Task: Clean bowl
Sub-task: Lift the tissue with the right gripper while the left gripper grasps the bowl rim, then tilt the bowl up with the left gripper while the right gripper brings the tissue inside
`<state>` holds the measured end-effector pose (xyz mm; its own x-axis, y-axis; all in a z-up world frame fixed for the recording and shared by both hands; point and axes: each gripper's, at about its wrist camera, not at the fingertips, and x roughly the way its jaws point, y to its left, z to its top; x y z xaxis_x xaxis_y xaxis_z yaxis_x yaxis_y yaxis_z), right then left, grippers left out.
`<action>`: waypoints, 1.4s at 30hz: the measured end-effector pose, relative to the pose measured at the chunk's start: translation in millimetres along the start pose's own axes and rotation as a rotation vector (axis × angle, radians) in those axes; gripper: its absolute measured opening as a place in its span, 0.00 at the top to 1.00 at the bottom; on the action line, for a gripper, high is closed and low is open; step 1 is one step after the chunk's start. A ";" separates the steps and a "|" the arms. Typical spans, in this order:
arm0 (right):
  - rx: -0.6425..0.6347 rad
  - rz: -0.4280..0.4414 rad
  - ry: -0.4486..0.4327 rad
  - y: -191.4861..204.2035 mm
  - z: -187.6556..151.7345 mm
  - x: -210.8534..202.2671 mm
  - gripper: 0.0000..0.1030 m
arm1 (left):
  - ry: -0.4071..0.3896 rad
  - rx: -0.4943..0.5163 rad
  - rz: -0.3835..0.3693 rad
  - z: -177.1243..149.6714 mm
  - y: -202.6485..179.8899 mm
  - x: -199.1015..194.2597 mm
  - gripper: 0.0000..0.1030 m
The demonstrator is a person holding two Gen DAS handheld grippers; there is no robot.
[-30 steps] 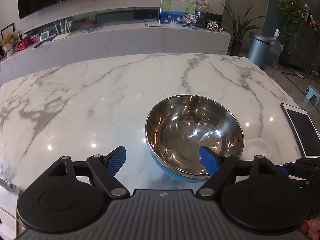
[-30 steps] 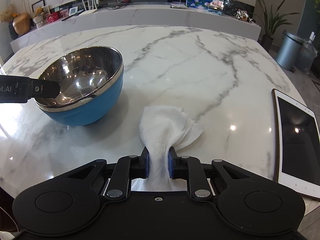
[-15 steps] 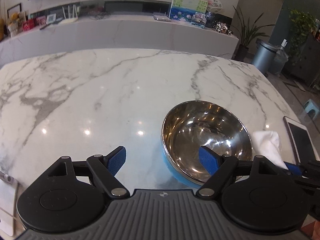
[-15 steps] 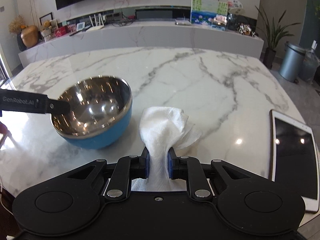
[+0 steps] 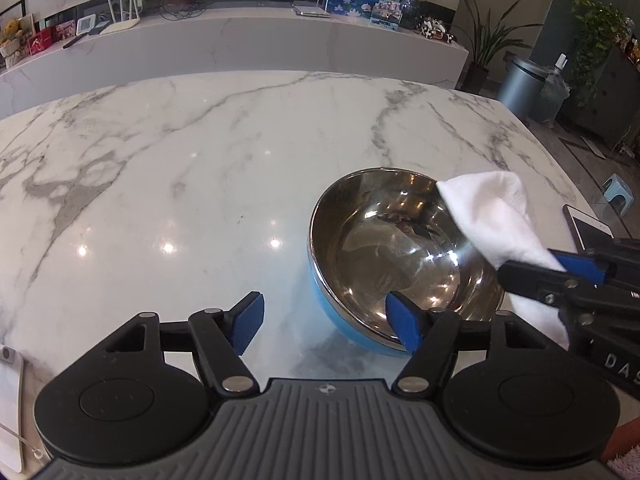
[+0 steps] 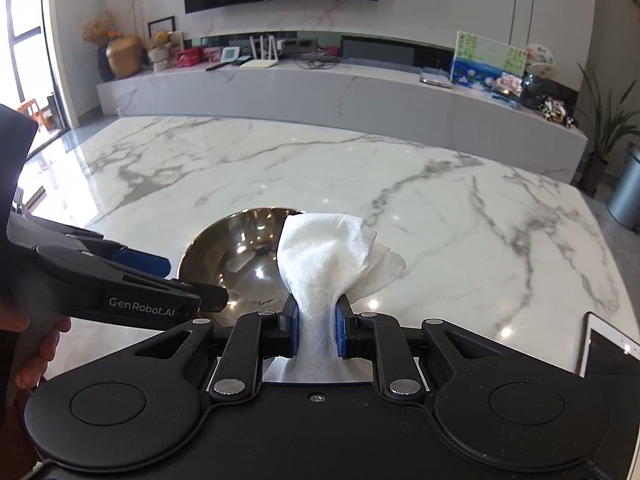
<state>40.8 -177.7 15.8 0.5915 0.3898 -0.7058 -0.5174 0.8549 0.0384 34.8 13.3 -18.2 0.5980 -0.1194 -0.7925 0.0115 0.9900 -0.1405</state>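
Note:
A steel bowl with a blue outside stands on the marble table; it also shows in the right wrist view. My left gripper is open, its right finger inside the bowl's near rim and its left finger outside, on the table side. My right gripper is shut on a white paper towel. In the left wrist view the paper towel hangs over the bowl's right rim.
A white tablet lies at the table's right edge, also in the left wrist view. A white object sits at the near left edge. A long counter with clutter stands behind the table.
My right gripper has lifted the paper towel off the table and carried it left, over the bowl's rim. My left gripper stays open at the bowl's near rim.

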 end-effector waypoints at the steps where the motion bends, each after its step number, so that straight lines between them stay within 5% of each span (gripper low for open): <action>1: 0.002 0.001 0.001 0.1 -1.6 0.6 0.85 | 0.001 0.001 0.000 -0.3 -0.3 0.0 0.36; 15: 0.021 -0.030 0.022 -8.3 -19.0 0.2 0.85 | 0.000 0.037 -0.041 -3.4 -13.8 -1.1 0.37; 25: 0.034 -0.036 0.059 -12.9 -28.6 7.9 0.85 | -0.011 0.106 -0.056 -6.2 -30.1 -3.6 0.60; 42: 0.019 -0.025 0.076 -23.3 -14.7 28.6 0.85 | -0.012 0.327 0.126 0.4 -62.1 13.3 0.72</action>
<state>60.6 -191.5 -15.7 0.5549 0.3418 -0.7584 -0.4911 0.8705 0.0330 42.3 -49.8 -19.7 0.6208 0.0045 -0.7839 0.1915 0.9688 0.1573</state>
